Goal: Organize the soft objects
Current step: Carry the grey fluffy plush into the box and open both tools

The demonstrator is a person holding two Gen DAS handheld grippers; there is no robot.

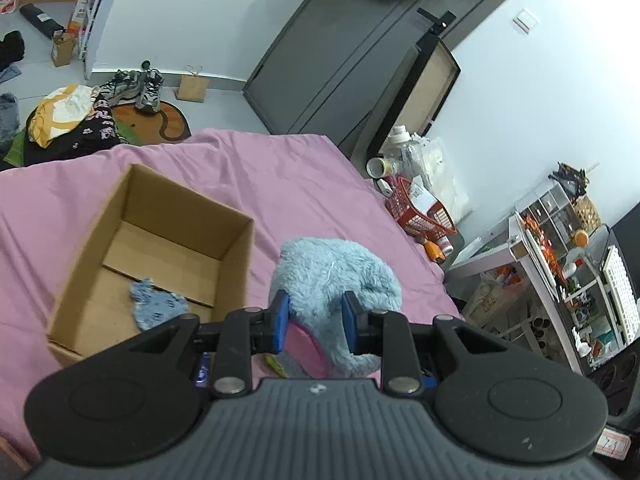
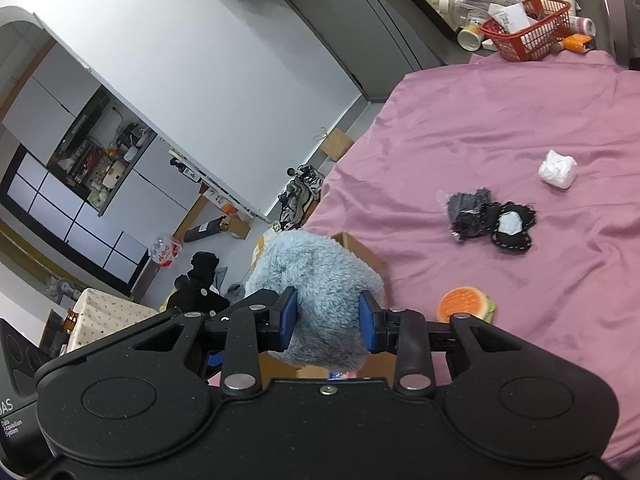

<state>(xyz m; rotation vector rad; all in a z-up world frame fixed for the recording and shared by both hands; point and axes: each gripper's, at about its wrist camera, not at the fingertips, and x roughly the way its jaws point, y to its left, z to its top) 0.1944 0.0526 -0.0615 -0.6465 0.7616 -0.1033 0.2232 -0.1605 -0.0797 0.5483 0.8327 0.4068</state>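
Fluffy light-blue plush toy [image 1: 336, 280] gripped from two sides by both grippers above a pink bedsheet [image 1: 280, 184], just right of an open cardboard box [image 1: 160, 240].

Left gripper [image 1: 316, 322] clenches the toy's shaggy fur near a smooth pink patch; right gripper [image 2: 328, 320] pinches another woolly bulge of the same toy, blue pads pressed into the pile on each side. The box is plain brown corrugated card, rectangular, with a small blue knitted cloth [image 1: 156, 304] lying in its bottom. On the wrinkled sheet, well apart from the toy, lie a crumpled white wad [image 2: 558, 168], a black fabric piece with a pale centre [image 2: 508, 228] touching a dark bundle [image 2: 468, 212], and a round orange burger-shaped squishy toy [image 2: 466, 304]. A red plastic mesh basket [image 2: 528, 28] sits beyond the bed's far edge.
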